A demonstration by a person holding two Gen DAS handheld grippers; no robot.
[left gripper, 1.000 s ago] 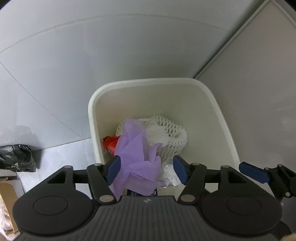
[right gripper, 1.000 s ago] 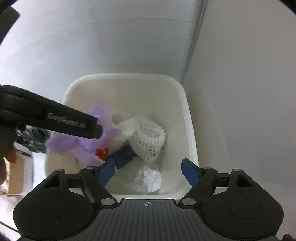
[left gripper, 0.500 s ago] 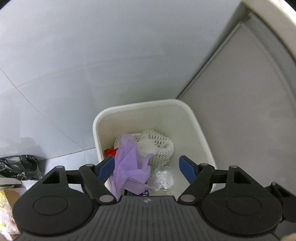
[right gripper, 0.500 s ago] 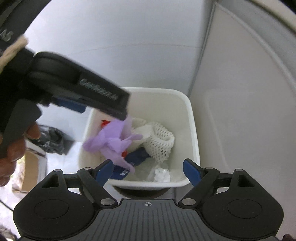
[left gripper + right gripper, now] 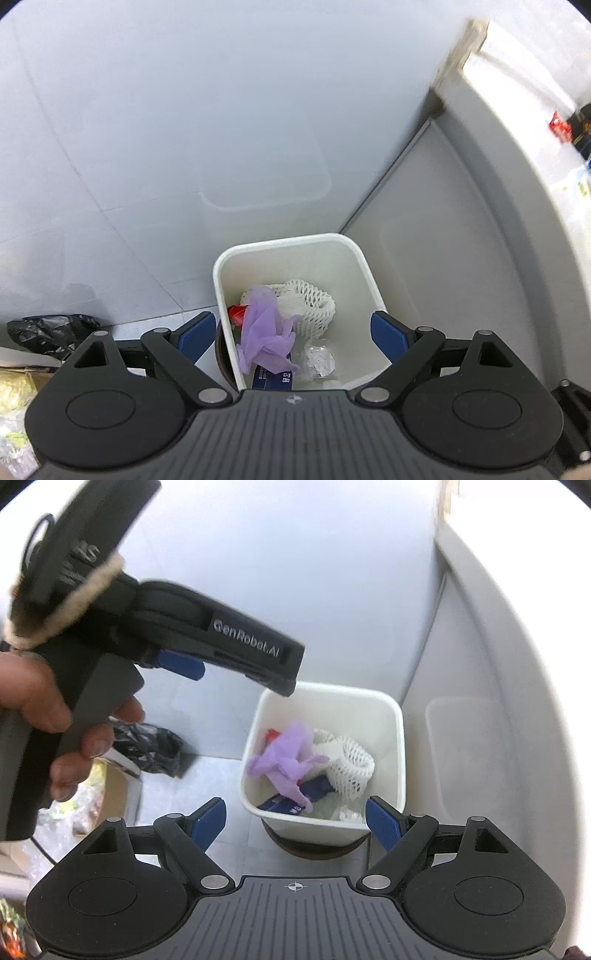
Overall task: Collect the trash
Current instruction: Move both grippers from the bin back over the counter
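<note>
Black bag [image 5: 51, 332] and cardboard box [image 5: 114, 790] lie beside the bin [image 5: 291, 245].

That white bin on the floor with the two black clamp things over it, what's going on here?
A person is collecting trash with a handheld gripper in each hand. Both the left gripper and the right gripper hang above the white bin with nothing between their fingers; the left one's jaws have just been opening. The purple tissue now lies in the bin beside a white foam net, a blue packet and crumpled foil. A black bag sits on the floor nearby.
</note>
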